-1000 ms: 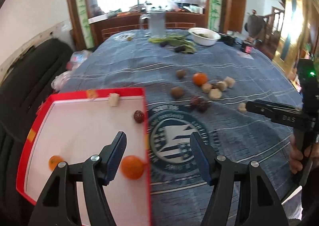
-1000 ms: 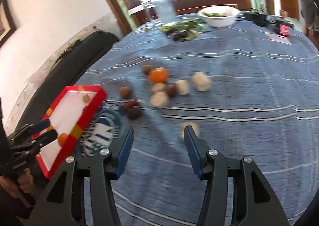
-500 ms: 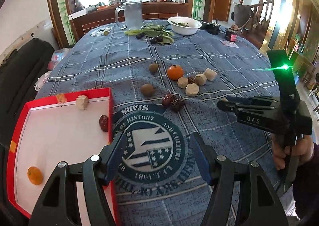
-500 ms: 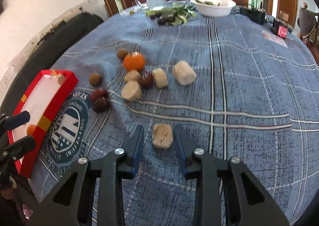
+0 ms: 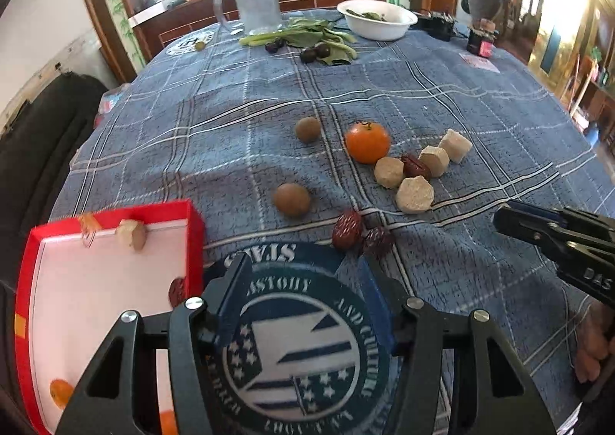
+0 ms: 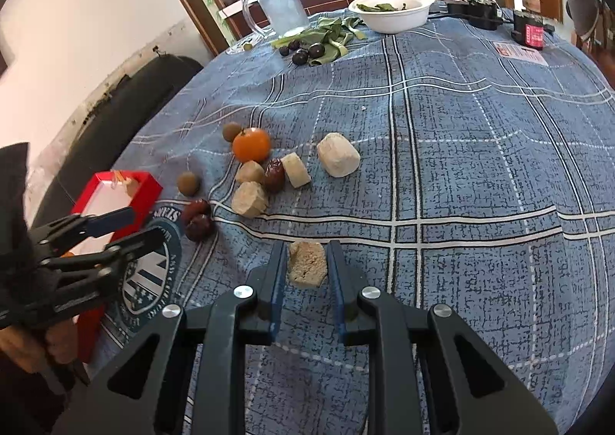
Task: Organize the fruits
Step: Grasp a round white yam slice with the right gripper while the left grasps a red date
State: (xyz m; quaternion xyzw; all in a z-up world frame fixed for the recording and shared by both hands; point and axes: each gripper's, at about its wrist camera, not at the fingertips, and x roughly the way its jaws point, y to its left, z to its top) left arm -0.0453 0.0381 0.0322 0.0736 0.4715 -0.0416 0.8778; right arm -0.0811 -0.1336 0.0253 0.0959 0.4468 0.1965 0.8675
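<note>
Right hand-held gripper (image 6: 306, 266) closed in over the last moment, jaws now pinched on a pale beige chunk (image 6: 307, 264) (peeled fruit piece, exact kind unclear) lying on the blue plaid cloth of the counter (image 6: 461, 166). Pads touching both sides of the chunk, chunk apparently not yet lifted off the cloth. Was wide apart a second ago with the piece ahead of the tips, so grasp judged just made.

Left hand-held gripper (image 5: 303, 289) moved off the red tray (image 5: 111, 216) and out over the round printed emblem (image 5: 296, 342) on the cloth. Jaws narrowed a little just now but apart, nothing between them. Two dark red dates (image 5: 361, 231) just ahead of its tips, likely next target (judgement only).

Tray at left already holding a beige piece (image 5: 132, 235) against the far wall, a date (image 5: 177, 289) by the right wall and a small orange fruit (image 5: 60, 392) near the front.

Left on the cloth: tangerine (image 6: 251, 145), two brown round fruits (image 6: 188, 183), a date among three beige chunks, a fourth chunk (image 6: 338, 154) off to the right. Jug, white bowl and greens at the far side, not part of this.

Meaning for task: sorting partly done, one more piece secured, needing lift and carry left to the tray. Risk: soft chunk crumbling or slipping under the pinch.
</note>
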